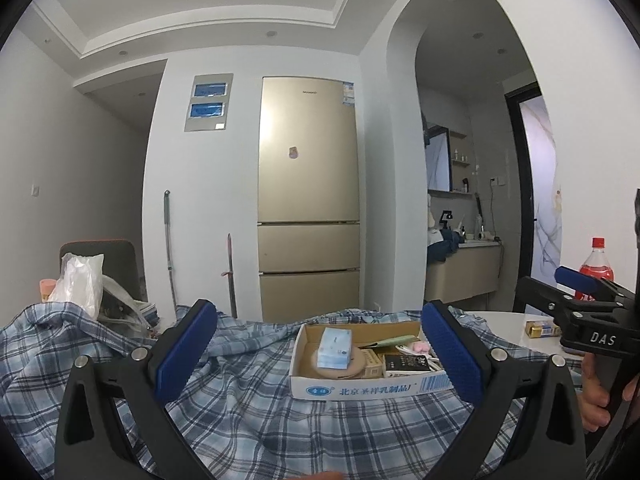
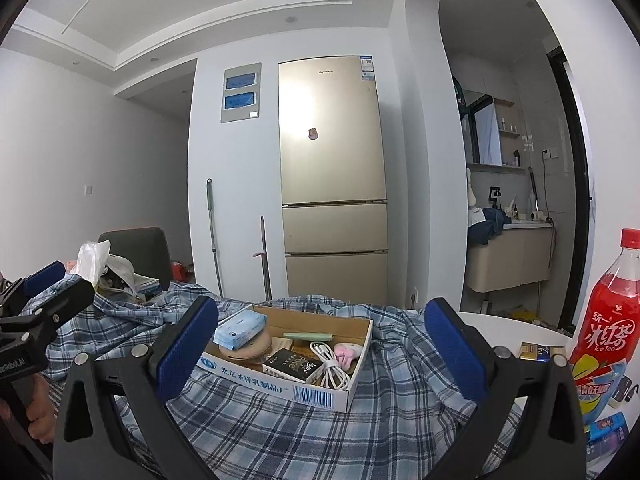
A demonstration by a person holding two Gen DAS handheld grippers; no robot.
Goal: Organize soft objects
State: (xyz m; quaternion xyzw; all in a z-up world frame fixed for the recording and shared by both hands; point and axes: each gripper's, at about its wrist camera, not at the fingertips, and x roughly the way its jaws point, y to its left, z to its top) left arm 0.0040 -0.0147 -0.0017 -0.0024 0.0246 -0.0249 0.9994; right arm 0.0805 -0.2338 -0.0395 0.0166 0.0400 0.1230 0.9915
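A: Item one, far left?
B: A white plastic bag (image 1: 82, 280) in front of a dark chair back (image 1: 116, 258), beside a heap of papers. All behind the cloth.

A: The soft goods?
B: One blue-and-white plaid cloth (image 1: 248, 412), rumpled, spread over the table and bunched high at the left. It lies under both grippers and under the box.

A: Left gripper?
B: Left gripper (image 1: 318, 354), fingers spread wide, blue pads facing each other, nothing between them but the view of the box. It is above the cloth; contact cannot be told.

A: The box?
B: Shallow cardboard box (image 2: 320, 394), printed blue text and barcode, sitting on the cloth. Contents, left to right: a light blue packet (image 2: 240, 330) on a round tan disc, a black packet (image 2: 294, 364), a pale green stick at the back, a coiled white cable (image 2: 330, 366), a small pink item (image 2: 346, 352).

A: Right gripper?
B: Right gripper (image 2: 320, 356), fingers likewise wide apart, empty, aimed at the box.

A: Far right?
B: Bare white tabletop (image 2: 516, 330), a small gold packet (image 2: 536, 350) near the cloth's edge, then a red iced tea bottle (image 2: 612, 320) standing upright. Behind everything, a gold refrigerator (image 2: 332, 176) against the wall.
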